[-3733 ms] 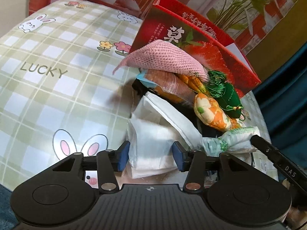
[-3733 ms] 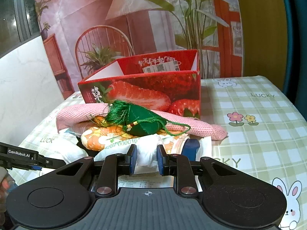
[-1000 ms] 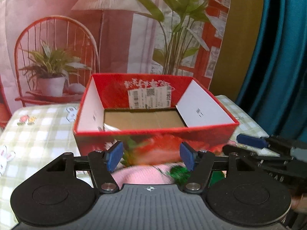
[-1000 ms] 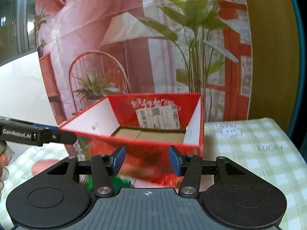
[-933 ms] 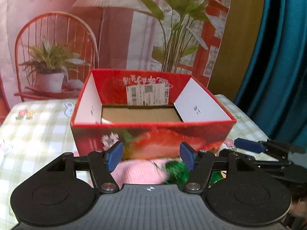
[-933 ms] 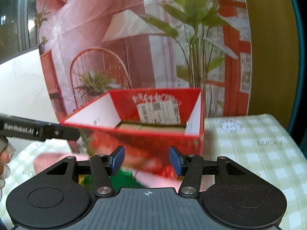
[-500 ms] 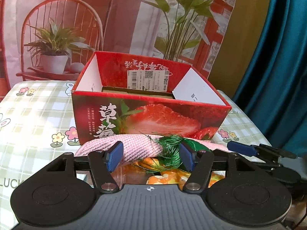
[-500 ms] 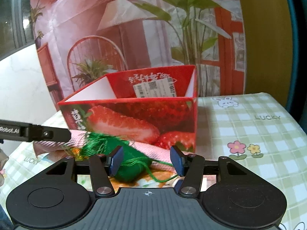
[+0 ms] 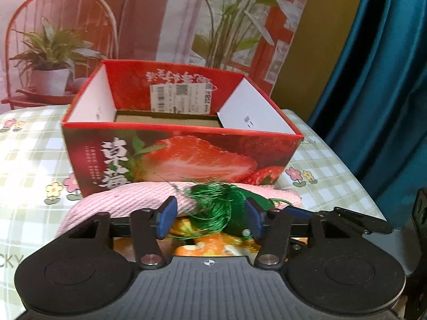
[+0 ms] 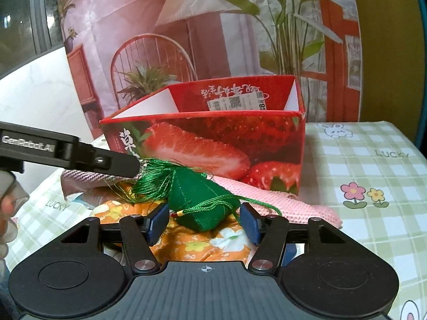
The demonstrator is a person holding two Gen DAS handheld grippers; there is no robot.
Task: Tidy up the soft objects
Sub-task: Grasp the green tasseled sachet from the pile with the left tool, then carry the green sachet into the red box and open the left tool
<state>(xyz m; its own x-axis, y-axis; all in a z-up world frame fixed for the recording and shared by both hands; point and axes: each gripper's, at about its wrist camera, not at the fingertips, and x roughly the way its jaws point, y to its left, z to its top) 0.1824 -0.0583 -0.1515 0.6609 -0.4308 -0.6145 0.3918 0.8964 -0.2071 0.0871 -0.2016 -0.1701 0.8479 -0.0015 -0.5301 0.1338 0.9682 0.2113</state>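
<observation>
Left gripper (image 9: 209, 220): jaws spread wide, nothing clamped, hovering over the green tassel end of the pile. Its finger (image 10: 106, 161) also shows at the left edge of the right wrist view, tip touching the tassel.

Pile sits on the checked tablecloth (image 10: 373, 160), just in front of the strawberry box (image 9: 181, 157): pink knit cloth (image 9: 128, 200) against the box's front wall, green sachet (image 10: 202, 202) on top, orange floral pouch (image 10: 186, 242) underneath.

Box is upright and open-topped; only bare cardboard floor and a shipping label (image 9: 181, 98) on the far inner wall are visible. Floor partly hidden by the front wall.

Right gripper (image 10: 204, 222): jaws open, straddling the green sachet, pads apart from it.
</observation>
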